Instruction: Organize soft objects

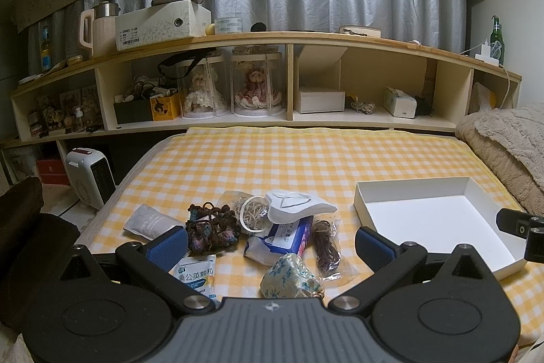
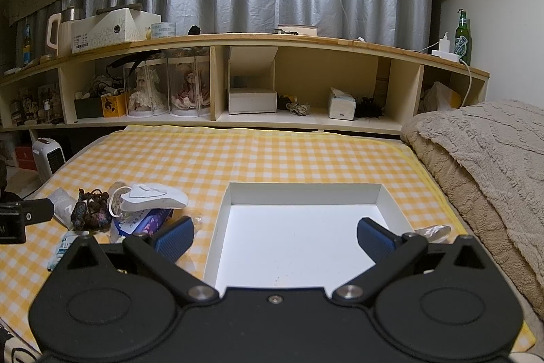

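Crumpled white mask (image 1: 299, 204), seemingly topping heap

Bare checked cloth (image 1: 306, 159) beyond the clutter pile (image 1: 258, 227); blanket (image 2: 482, 159) walling the right.

On the checked bedcover (image 1: 306, 159): one white box (image 1: 438, 220), near its right edge; one crocheted pouch (image 1: 210, 227); one white mask (image 1: 295, 204); one floral pouch (image 1: 292, 274); one grey sachet (image 1: 149, 221); one printed sachet (image 1: 195, 276); two clear bags of cord, one pale (image 1: 250, 210), one brown (image 1: 326, 242); one tissue pack (image 1: 289, 235); all toward its left edge.
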A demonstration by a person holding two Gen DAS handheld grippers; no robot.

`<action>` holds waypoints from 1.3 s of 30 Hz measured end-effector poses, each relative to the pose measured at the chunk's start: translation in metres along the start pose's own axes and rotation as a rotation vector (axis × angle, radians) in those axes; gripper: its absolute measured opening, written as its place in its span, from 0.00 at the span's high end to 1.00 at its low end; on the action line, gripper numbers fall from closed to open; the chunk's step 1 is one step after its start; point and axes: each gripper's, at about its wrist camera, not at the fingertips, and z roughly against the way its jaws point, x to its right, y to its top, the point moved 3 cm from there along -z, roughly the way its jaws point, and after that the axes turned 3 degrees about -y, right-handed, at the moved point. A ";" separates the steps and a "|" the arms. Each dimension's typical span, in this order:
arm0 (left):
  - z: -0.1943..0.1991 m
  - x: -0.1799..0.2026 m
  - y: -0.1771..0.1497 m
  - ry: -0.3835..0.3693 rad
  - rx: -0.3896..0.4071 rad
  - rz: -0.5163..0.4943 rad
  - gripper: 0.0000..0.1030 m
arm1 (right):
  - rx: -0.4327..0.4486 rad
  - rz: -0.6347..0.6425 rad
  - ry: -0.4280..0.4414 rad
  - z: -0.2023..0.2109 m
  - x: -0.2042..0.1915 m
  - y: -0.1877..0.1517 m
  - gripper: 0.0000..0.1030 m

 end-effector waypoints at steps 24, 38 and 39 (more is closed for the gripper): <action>-0.002 -0.001 0.025 -0.003 0.009 -0.033 0.00 | 0.052 -0.077 0.140 -0.001 0.003 0.035 0.00; -0.059 -0.037 0.115 0.081 0.089 0.013 0.00 | 0.091 -0.205 0.217 -0.073 -0.010 0.100 0.00; -0.067 -0.041 0.118 0.080 0.083 0.021 0.00 | 0.095 -0.209 0.218 -0.079 -0.013 0.102 0.00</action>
